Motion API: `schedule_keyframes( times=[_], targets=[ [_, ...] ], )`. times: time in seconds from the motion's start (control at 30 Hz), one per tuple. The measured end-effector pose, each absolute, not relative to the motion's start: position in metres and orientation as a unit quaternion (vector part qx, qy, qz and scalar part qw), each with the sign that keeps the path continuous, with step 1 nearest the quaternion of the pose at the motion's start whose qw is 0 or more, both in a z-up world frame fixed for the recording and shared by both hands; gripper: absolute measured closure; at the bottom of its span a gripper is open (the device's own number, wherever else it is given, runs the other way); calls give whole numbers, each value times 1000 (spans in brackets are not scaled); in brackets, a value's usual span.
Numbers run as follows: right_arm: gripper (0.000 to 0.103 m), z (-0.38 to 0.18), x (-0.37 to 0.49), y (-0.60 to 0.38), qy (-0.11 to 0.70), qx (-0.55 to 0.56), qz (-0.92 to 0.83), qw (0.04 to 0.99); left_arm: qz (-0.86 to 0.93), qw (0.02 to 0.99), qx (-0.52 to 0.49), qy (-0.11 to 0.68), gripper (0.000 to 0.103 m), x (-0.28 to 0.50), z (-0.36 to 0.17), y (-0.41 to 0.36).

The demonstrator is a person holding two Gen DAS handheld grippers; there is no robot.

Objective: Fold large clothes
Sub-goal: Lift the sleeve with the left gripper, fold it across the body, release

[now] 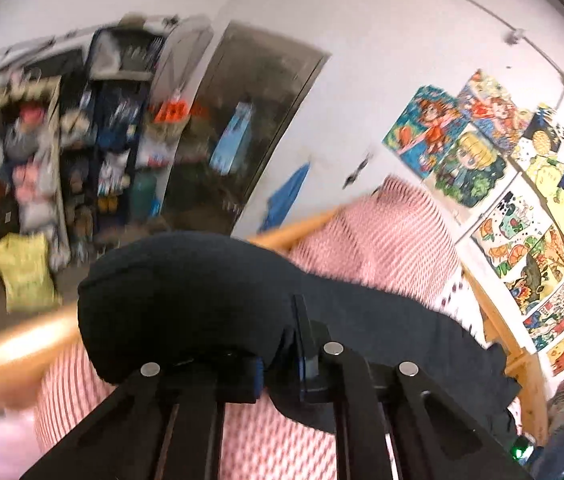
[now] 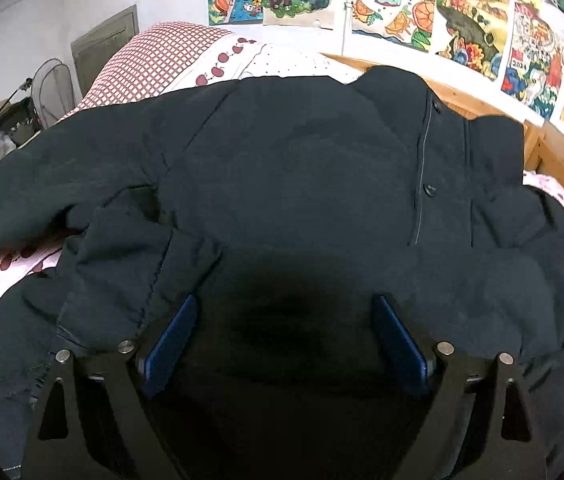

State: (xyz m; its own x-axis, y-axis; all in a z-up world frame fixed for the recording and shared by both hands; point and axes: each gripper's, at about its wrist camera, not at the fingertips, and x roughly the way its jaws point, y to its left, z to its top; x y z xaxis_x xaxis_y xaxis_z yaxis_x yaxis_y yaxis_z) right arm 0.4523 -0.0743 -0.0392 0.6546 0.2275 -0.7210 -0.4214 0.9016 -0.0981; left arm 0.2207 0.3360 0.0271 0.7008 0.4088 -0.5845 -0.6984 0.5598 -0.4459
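The left gripper (image 1: 282,364) has its jaws clamped on a fold of the dark padded jacket (image 1: 185,292), the cloth bulging up over the blue pads (image 1: 258,376) and draping off to the right. The left wrist view is motion-blurred. Below the held fold lies red-and-white checked bedding (image 1: 382,236), crossed by the wooden bed frame (image 1: 294,232); beyond it stands a cluttered shelf unit (image 1: 93,152), a yellow bag (image 1: 25,272) on the floor beside it, and a grey door (image 1: 249,120) in the white wall.

The right gripper (image 2: 284,336) hangs just over the jacket (image 2: 302,160) with its jaws wide apart, blue pads (image 2: 171,336) on either side of bare dark cloth and holding nothing. The jacket lies spread front-up across the bed, its button placket (image 2: 428,160) running away from the camera and a sleeve (image 2: 41,188) stretched to the left. Apple-print bedding (image 2: 225,60) shows around it, with the wooden headboard (image 2: 562,160) at the right.

Cartoon drawings (image 2: 470,36) cover the wall above the headboard; one bears the number "2024", and the other writing is too small to read.
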Motion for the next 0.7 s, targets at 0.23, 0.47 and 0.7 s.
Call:
schedule_keyframes(
  times=[0.23,0.47,0.7],
  targets=[
    [16,-15,441,-97,348,-85,198,913,248,924,-232,176,93,277,117,324],
    [16,9,429,-140,334,-69,188,921,134,972,-134,141,93,324,189,233],
    [16,32,415,-204,314,-43,156,935,-4,987,-68,146,93,365,218,118]
  ],
)
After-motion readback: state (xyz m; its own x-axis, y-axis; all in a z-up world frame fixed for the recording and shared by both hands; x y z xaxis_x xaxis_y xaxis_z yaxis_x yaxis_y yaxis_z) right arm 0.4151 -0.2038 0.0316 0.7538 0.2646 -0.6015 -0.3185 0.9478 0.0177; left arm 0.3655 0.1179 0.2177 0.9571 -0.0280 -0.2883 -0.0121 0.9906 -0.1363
